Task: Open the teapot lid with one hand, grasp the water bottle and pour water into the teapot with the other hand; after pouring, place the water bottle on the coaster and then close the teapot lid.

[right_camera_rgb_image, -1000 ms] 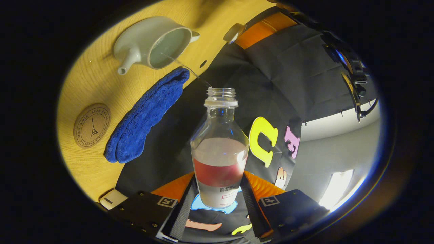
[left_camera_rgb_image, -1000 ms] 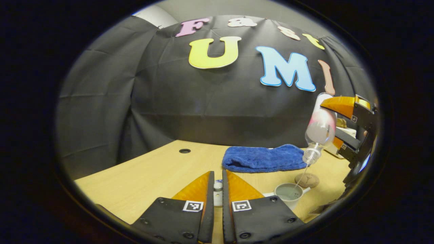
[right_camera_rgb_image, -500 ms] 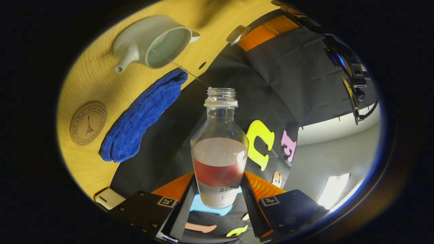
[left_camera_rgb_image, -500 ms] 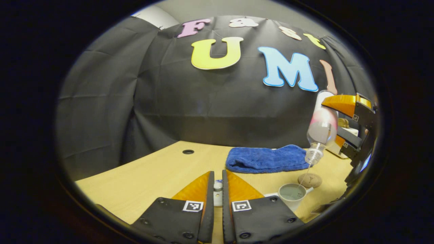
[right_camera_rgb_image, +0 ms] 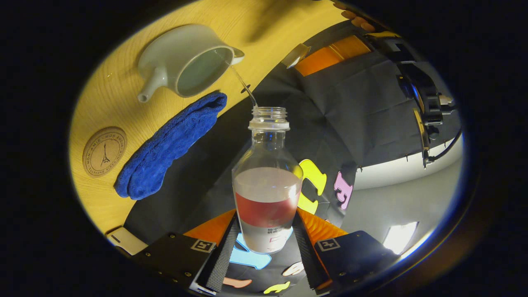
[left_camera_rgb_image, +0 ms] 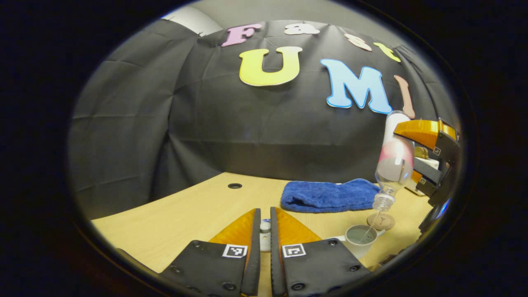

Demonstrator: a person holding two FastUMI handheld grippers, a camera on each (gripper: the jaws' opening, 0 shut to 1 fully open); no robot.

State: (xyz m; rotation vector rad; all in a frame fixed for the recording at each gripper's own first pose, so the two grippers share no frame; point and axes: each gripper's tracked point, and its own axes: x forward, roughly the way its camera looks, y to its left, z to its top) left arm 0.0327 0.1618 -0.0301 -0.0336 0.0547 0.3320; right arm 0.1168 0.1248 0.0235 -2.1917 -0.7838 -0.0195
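I count one teapot (right_camera_rgb_image: 185, 62), one coaster (right_camera_rgb_image: 104, 151), one towel (right_camera_rgb_image: 169, 144). My right gripper (right_camera_rgb_image: 266, 243) jaws clamp one bottle (right_camera_rgb_image: 267, 185), pouring; left gripper (left_camera_rgb_image: 264, 237) jaws pinch the lid (left_camera_rgb_image: 265, 235).

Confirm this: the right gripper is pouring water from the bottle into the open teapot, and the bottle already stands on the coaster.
Wrong on the last point. The right gripper holds the bottle tilted in the air, pouring into the open teapot. The right gripper view shows the coaster bare on the table.

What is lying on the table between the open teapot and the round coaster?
In the right gripper view, the blue towel lies beside the stretch from teapot to coaster; the stretch itself is bare table.
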